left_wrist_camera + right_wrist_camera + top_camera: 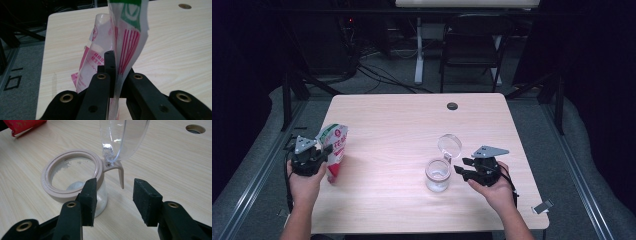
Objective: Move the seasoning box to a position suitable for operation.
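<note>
Left gripper point(323, 150): I see my jaws clamped tight on the red, white and green plastic pouch point(335, 150), held upright at the table's point(402, 120) left edge.
Right gripper point(460, 166): my jaws stand wide apart, gripping nothing.
Clear glass jar point(437, 176): beige rim, transparent hinged lid point(449, 145) flipped up; just beside my right jaws.

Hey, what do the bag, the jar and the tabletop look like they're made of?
The bag looks like thin glossy plastic film: it creases and shines, with red and green print. The jar seems clear glass or hard plastic, since the table shows through, with a matte beige plastic-looking rim and an open clear lid. The table looks like pale wood-grain laminate.
</note>
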